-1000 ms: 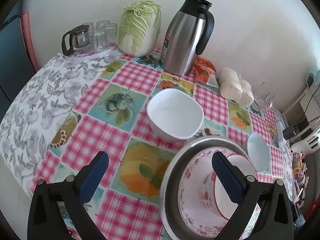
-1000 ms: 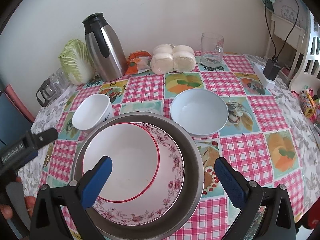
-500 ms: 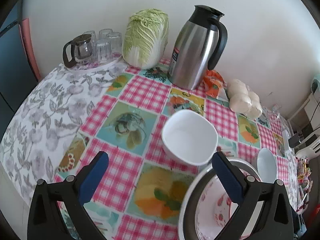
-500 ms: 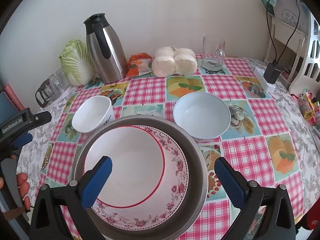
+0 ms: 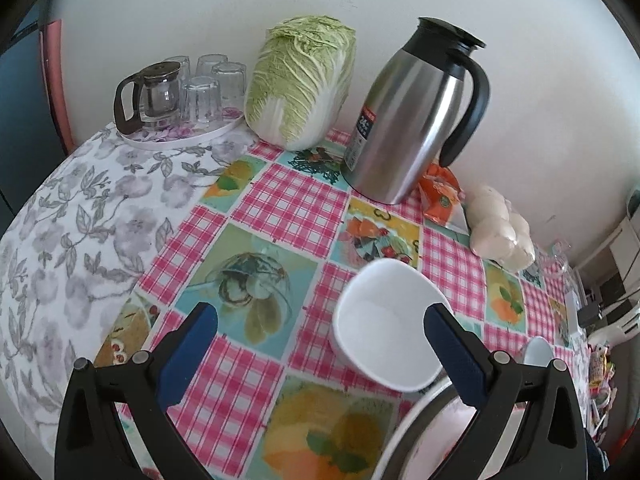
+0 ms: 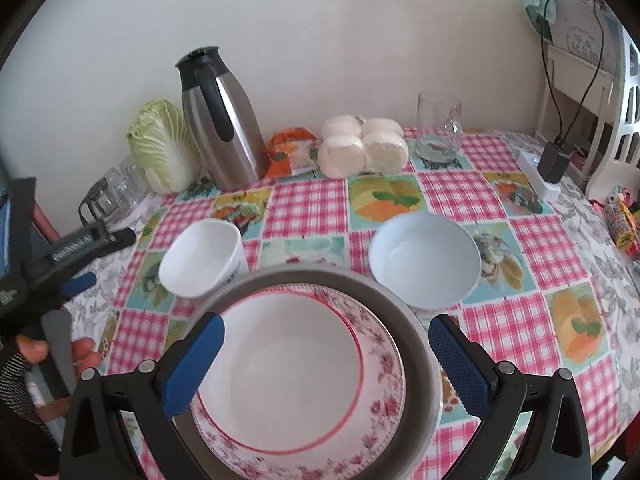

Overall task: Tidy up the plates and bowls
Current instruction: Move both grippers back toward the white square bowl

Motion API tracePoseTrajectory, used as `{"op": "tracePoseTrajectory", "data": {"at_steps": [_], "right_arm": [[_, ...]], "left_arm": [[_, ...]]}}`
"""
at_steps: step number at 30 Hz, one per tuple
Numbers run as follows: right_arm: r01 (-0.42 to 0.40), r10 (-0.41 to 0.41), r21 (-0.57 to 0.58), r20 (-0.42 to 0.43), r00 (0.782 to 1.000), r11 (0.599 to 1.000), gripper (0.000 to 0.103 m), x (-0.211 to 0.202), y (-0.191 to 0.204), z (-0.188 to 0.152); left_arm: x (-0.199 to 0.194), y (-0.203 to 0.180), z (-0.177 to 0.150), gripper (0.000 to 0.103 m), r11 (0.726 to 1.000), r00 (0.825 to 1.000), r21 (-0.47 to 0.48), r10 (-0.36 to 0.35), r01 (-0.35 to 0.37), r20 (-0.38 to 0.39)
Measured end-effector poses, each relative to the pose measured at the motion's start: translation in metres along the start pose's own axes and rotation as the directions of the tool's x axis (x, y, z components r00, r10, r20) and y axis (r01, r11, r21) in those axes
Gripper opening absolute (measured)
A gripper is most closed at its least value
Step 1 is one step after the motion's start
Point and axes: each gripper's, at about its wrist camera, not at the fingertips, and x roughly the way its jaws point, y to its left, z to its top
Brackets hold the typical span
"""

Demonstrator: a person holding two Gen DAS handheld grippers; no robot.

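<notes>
Behind the spread left gripper (image 5: 320, 338), metal basin (image 5: 416, 420) mostly cropped; right gripper (image 6: 326, 344) likewise spread, empty.

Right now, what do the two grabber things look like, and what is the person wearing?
Each gripper, left and right, has black forked arms with silver bolts and two blue textured fingers. In the right wrist view the left one shows white lettering, too blurred to read. The hand holding it has a dark patterned sleeve.
</notes>
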Motion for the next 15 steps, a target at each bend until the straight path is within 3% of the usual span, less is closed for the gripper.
{"op": "tracePoseTrajectory", "data": {"at_steps": [6, 15], "right_arm": [[-0.012, 0.012, 0.022, -0.002, 1.000, 1.000, 0.103, 0.010, 0.012, 0.014], [-0.064, 0.067, 0.037, -0.086, 0.994, 0.997, 0.103, 0.028, 0.044, 0.046]], "left_arm": [[0.021, 0.013, 0.002, 0.103, 1.000, 1.000, -0.029, -0.014, 0.014, -0.024], [0.030, 0.036, 0.008, 0.103, 0.996, 0.998, -0.066, -0.060, 0.059, -0.009]]}}
